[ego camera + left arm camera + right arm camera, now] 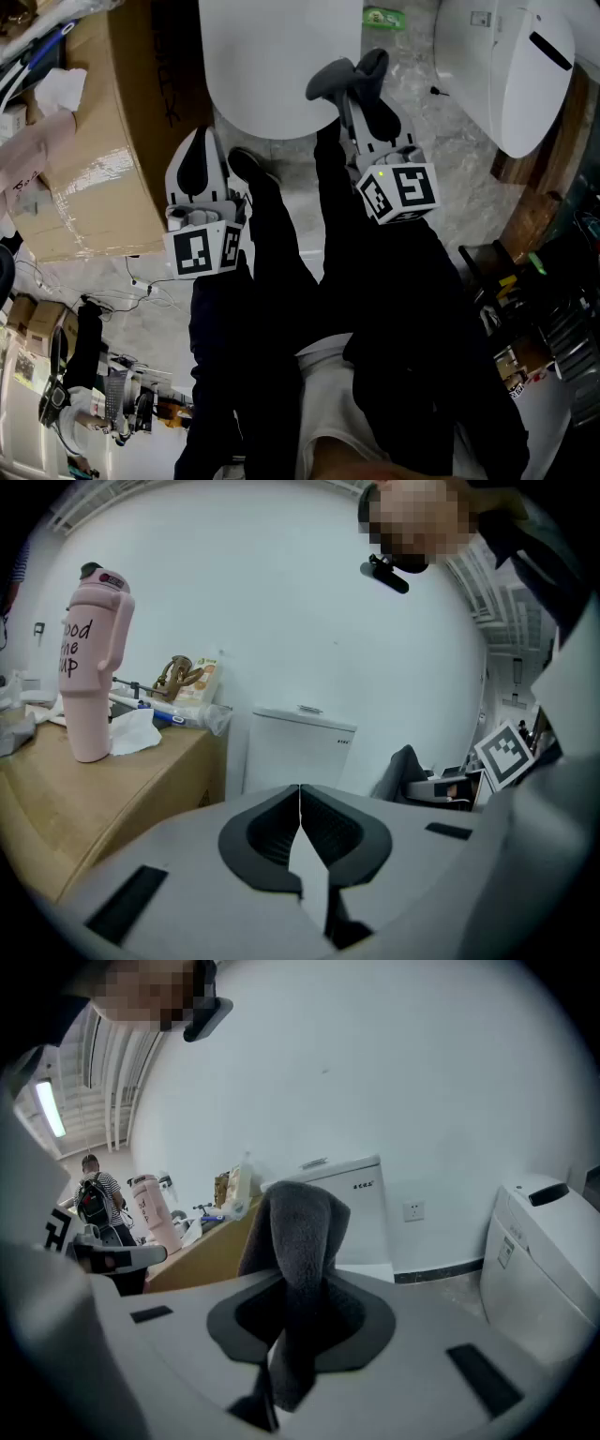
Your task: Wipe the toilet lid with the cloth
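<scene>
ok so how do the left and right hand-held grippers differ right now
The left hand-held gripper has its jaws shut together on nothing; the right hand-held gripper is clamped on the grey cloth. In the head view the right one is up by the toilet lid's edge, while the left sits lower beside the cardboard box. Both carry a marker cube.

There were two toilets, a near toilet [281, 66] and a right toilet [511, 66]. There were two grippers, the left gripper [300, 803] and the right gripper [361, 94]. There was one cloth [342, 77], one pink cup [92, 667] and one box [103, 159].

The cloth [298, 1232] is dark grey, the toilet lid [281, 66] white, the tumbler [92, 667] pink.
</scene>
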The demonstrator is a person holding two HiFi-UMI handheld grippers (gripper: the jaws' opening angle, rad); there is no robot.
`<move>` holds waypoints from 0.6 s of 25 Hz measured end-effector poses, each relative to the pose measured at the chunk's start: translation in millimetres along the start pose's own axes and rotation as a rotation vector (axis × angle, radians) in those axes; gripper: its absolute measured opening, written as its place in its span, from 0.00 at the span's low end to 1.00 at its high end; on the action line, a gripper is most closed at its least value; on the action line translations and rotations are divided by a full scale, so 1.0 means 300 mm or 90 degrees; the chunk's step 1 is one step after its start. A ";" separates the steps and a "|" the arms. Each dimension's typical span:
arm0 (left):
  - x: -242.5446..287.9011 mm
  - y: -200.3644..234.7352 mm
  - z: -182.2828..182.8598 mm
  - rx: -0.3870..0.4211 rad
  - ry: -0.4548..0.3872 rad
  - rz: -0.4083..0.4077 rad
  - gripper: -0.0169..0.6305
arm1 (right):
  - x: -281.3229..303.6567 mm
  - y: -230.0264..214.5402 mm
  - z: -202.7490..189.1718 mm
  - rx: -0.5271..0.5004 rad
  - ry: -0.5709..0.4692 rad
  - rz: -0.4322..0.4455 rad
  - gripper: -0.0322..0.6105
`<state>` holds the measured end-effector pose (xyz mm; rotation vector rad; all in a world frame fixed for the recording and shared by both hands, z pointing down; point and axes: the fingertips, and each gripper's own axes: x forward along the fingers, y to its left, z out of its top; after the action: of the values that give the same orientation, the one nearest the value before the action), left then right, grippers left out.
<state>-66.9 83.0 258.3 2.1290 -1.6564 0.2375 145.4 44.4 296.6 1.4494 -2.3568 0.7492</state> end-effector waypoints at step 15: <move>-0.002 -0.029 -0.020 -0.003 0.007 -0.007 0.05 | 0.008 -0.021 -0.018 -0.004 -0.003 -0.005 0.15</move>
<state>-58.0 87.8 261.3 2.1289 -1.6369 0.2413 149.8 43.4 304.2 1.4580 -2.3540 0.7374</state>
